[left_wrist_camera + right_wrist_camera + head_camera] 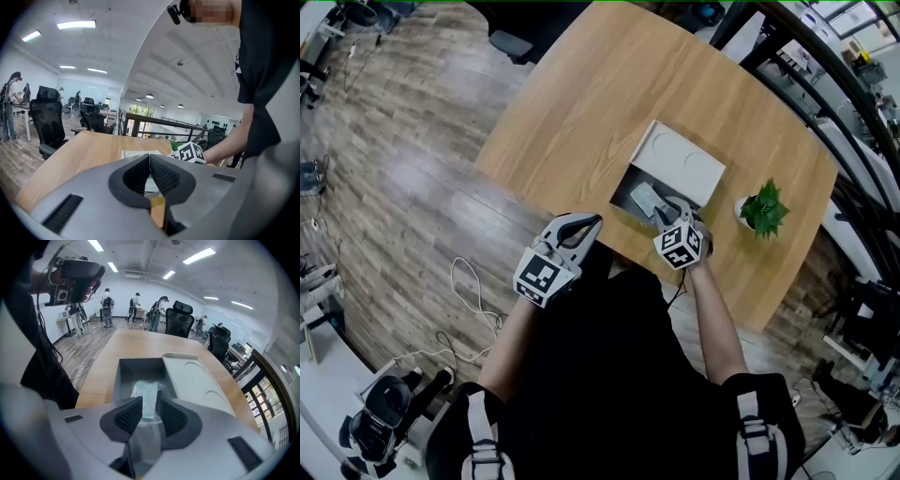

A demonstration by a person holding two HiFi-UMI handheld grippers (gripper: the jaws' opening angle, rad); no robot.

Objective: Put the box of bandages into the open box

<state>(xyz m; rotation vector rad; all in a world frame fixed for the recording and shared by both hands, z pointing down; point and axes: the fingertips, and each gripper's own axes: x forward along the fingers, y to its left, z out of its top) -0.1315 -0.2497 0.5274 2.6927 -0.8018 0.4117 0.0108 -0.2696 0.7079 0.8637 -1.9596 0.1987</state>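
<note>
The bandage box (147, 397), pale teal in a clear wrap, lies inside the open grey box (124, 376), whose white lid (197, 380) is folded out to the right. My right gripper (151, 411) hangs just above it, jaws open, the bandage box showing in the gap with the pads off it. In the head view the right gripper (670, 214) is over the open box (623, 199) at the table's near edge. My left gripper (592, 222) is held to its left off the table's edge, and in its own view the left gripper (150, 171) is shut on nothing.
A small potted plant (764, 211) stands on the wooden table (581, 112) right of the box. A white cable (473, 291) lies on the floor at the left. Office chairs (180, 317) and several people are at the far end of the room.
</note>
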